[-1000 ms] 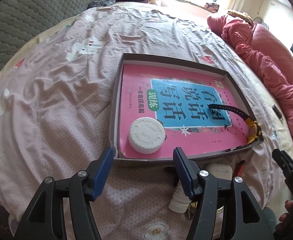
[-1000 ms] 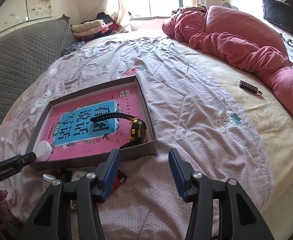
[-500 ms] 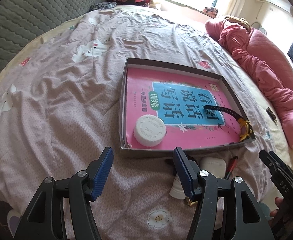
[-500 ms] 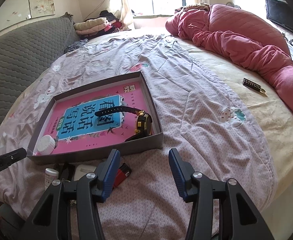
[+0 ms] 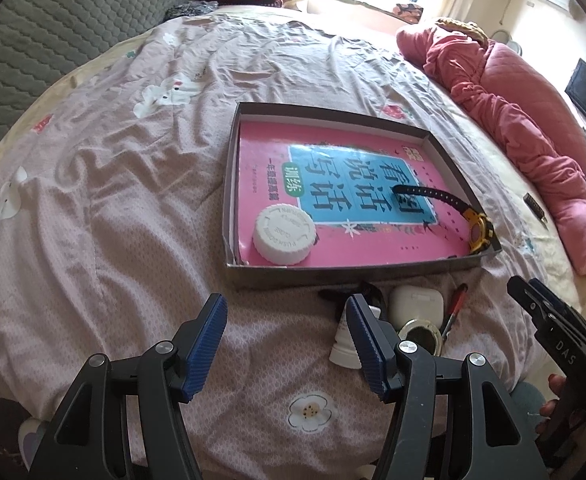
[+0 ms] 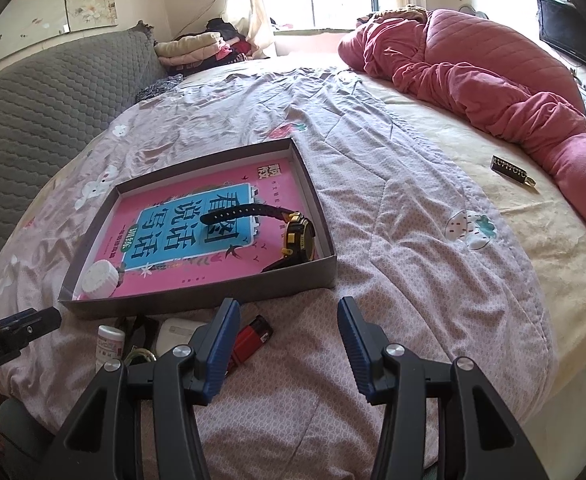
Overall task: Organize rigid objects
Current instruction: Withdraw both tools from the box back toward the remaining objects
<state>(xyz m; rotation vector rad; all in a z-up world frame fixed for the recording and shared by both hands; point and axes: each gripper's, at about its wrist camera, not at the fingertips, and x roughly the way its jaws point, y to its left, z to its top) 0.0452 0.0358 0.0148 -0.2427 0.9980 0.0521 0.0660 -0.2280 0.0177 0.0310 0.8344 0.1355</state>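
A shallow grey box (image 5: 229,184) (image 6: 197,294) lies on the bed, holding a pink book (image 5: 333,168), a white screw cap (image 5: 284,235) (image 6: 100,279) and a black-and-yellow watch (image 5: 479,230) (image 6: 299,236). In front of the box lie a small white bottle (image 5: 343,346) (image 6: 109,342), a white earbud case (image 5: 415,306) (image 6: 177,334), a round metal-rimmed item (image 5: 421,334) and a red lighter (image 5: 455,306) (image 6: 251,340). My left gripper (image 5: 287,334) is open and empty, just before the box. My right gripper (image 6: 289,338) is open and empty, right of the lighter.
The bed has a wrinkled pink-grey sheet (image 5: 113,200). A pink quilt (image 6: 493,80) is bunched at the far right. A small dark bar-shaped item (image 6: 511,170) lies on the cream sheet near it. A grey padded headboard (image 6: 53,92) runs along the left.
Both grippers have drawn back and up from the box, so the items in front of it show more fully. Both stay open and empty.
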